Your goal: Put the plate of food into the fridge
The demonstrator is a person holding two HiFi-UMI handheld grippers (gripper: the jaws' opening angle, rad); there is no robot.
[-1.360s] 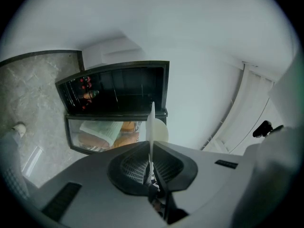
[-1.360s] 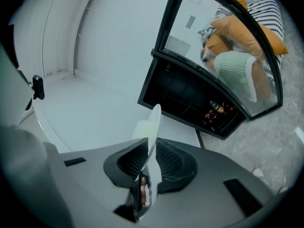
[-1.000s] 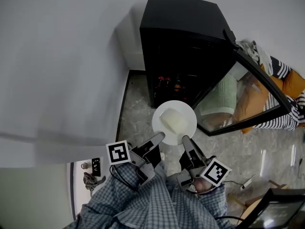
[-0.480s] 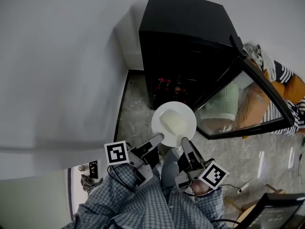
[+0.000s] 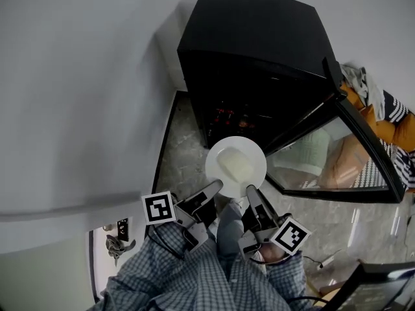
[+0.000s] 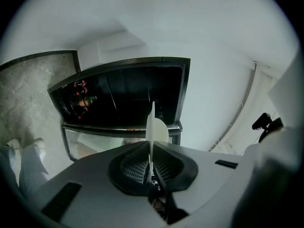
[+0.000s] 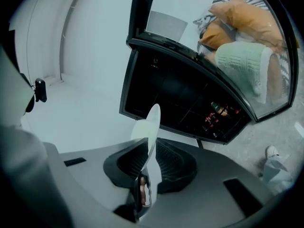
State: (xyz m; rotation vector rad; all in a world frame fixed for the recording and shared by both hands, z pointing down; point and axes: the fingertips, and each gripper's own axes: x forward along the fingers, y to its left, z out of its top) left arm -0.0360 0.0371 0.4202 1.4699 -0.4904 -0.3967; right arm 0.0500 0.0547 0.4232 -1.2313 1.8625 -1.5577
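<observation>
**Plate pinched at its near rim, short of the open fridge**

You hold the round white plate (image 5: 256,153) level in the air. The black cabinet fridge (image 5: 259,37) stands at 12 o'clock from it, and the plate is not yet past the opening. A pale block of food (image 5: 235,165) sits at its centre.

The left gripper (image 5: 215,186) has its jaws pinched on the rim at about 7 o'clock. The right gripper (image 5: 251,190) is clamped on the rim at about 5 o'clock. Each gripper view shows the plate edge-on between closed pads.

What could go wrong, as I judge it:

- **Tipping:** both bites are on the near edge, so the far edge at 12 o'clock hangs unsupported. If your wrists dip as you reach in, the plate may tilt and the food may slide off.
- **Twisting:** if one hand leads the other, the thin rim can twist out of a jaw.
- **The door:** the glass door (image 5: 337,157) stands swung out at 3 o'clock. Drifting right could knock the plate or your right gripper against its frame.
- **The bottles:** the inside is dark, with a few bottles (image 5: 228,114) low down. Pick a shelf before you push forward, or the plate may strike them.
</observation>
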